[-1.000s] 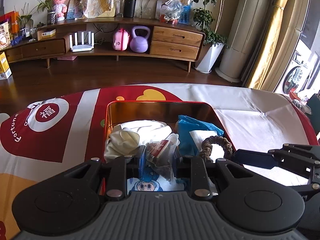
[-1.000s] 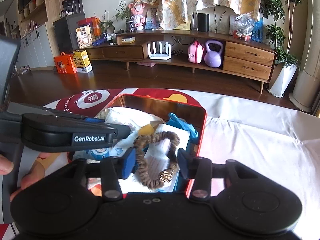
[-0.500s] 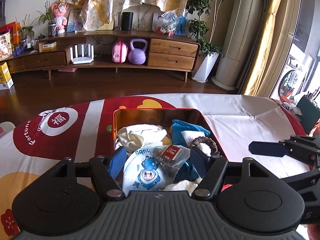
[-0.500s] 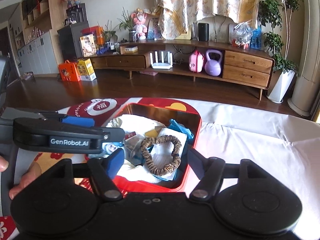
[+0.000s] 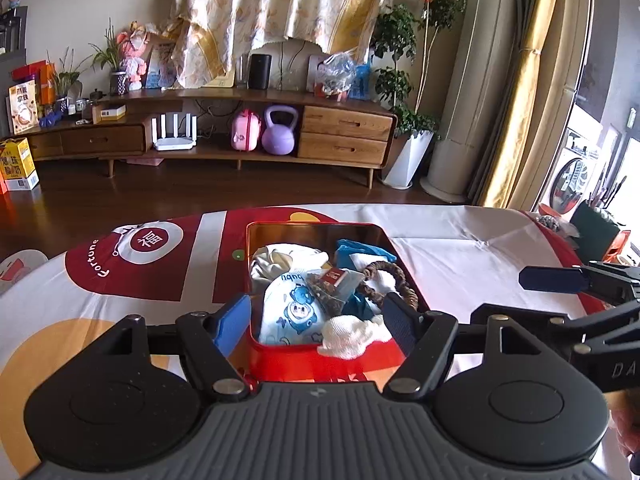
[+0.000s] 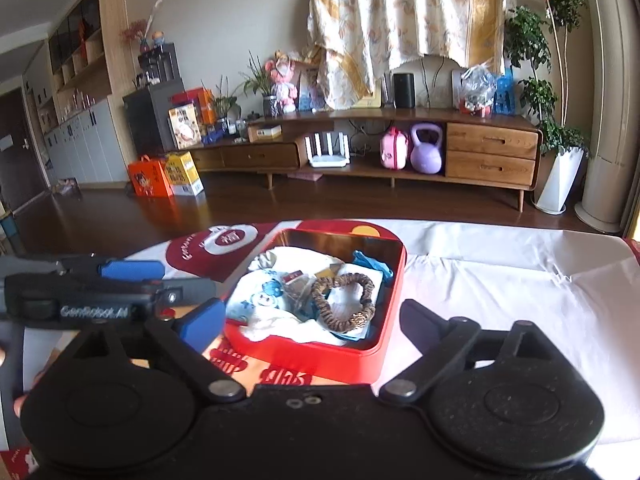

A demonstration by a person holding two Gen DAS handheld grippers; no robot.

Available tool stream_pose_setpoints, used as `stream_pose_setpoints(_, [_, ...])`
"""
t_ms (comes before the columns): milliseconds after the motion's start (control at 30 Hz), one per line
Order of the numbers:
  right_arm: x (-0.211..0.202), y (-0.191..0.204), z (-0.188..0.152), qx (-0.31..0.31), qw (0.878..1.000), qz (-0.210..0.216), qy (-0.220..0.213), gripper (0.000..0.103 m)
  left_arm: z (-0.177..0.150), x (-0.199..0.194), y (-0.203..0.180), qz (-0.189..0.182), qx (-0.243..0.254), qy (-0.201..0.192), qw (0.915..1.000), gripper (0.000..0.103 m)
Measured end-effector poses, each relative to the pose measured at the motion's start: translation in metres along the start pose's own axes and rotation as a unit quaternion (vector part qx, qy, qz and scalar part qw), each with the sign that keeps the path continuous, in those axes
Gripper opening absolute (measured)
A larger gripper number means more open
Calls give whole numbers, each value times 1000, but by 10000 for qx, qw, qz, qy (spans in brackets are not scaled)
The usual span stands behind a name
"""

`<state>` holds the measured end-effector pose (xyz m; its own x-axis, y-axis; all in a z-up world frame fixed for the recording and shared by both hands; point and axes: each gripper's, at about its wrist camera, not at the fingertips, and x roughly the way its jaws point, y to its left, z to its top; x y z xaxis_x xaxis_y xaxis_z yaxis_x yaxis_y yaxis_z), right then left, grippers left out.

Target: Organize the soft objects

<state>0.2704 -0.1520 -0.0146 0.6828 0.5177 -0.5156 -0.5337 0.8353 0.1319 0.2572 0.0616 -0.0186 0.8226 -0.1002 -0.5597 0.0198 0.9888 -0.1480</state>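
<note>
1. Both grippers have been drawn back from the red tin (image 5: 320, 354), their fingers spread wider than before.
2. Nothing is held by the left gripper (image 5: 316, 320) or the right gripper (image 6: 308, 320); both are seen parted.
3. A brown scrunchie (image 6: 344, 296), a cartoon-printed cloth (image 5: 292, 312) and white cloth (image 5: 352, 336) are piled inside the tin on the tablecloth (image 5: 460, 264).

Left wrist: looks forward and down over the left tool (image 5: 316, 322), close above the tin (image 5: 320, 354).
Right wrist: faces the same way, from the tin's (image 6: 384, 344) right.
Shared: tin, surface (image 6: 500, 280), far sideboard (image 5: 344, 136).
</note>
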Motion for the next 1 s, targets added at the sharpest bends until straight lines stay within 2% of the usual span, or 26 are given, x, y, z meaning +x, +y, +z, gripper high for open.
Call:
stream_pose_setpoints(33, [-4,2,-1,5,10000,3,-31,97,-2,-6,-1,-20,3,-33,10000,79])
stream_pose_setpoints(167, [-19,8,-8,63,9998,2,-177,102,-12,-25,-3,-98,-41,-93,9999,82])
stream_pose_setpoints(300, [-31,13,-15,74,9996,-18,-286,103,-21,-42,-5,-144,-53,-153,9998,85])
stream_pose_setpoints(467, [-43,13,-22,184,9993,17,-314,103,-32,-59,-9,-219,-102,-171,9996,101])
stream_pose_setpoints(733, [-62,14,-39,362,9982,51,-467,103,-44,-81,-15,-314,-190,-219,9991,103])
stream_pose_setpoints(1000, [-76,25,-50,109,9984,48,-556,103,-53,-94,-26,-147,53,-298,9994,103])
